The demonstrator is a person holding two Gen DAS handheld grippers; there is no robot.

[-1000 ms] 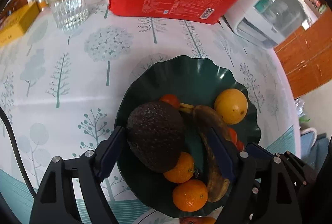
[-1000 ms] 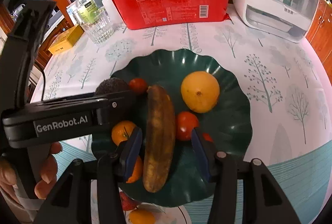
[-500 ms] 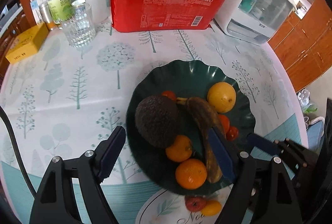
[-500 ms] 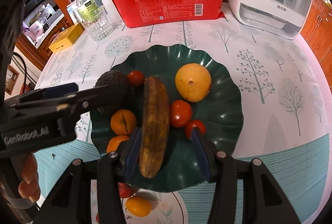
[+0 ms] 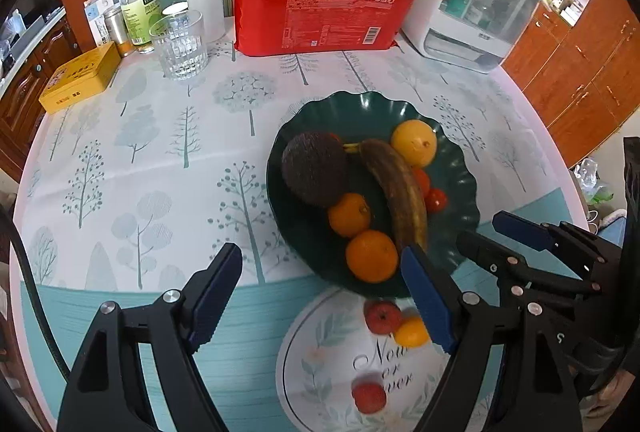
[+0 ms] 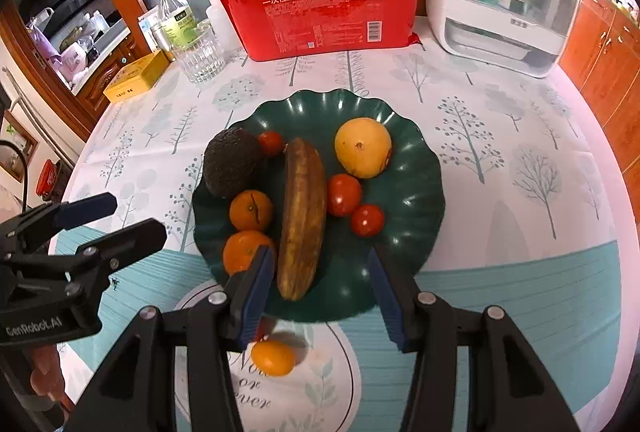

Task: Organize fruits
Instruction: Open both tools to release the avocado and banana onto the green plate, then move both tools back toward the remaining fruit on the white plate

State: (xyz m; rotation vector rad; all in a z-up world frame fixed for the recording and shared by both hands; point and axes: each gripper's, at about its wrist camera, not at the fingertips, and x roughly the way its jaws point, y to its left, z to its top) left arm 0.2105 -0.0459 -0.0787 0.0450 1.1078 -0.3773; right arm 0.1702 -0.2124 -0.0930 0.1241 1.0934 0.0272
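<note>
Presently, we list outward from the fingers. Left gripper (image 5: pixel 320 296): jaws spread wide, nothing between them, over the tablecloth (image 5: pixel 160 171) just short of the green plate (image 5: pixel 292 191). Right gripper (image 6: pixel 320 296): jaws moderately apart, empty, over the plate's near rim. On the plate: avocado (image 5: pixel 314 167), browned banana (image 5: pixel 396 187), yellow citrus (image 5: pixel 414 143), two tangerines (image 5: pixel 372 260), tomatoes (image 6: pixel 344 193). Outside it, on a round printed mat (image 5: pixel 340 372): small red fruits (image 5: pixel 382 316) and a small yellow-orange one (image 6: pixel 273 356). Risk, in our judgement: the loose round fruits may roll off when pinched; a crowded plate invites knocking neighbours.
</note>
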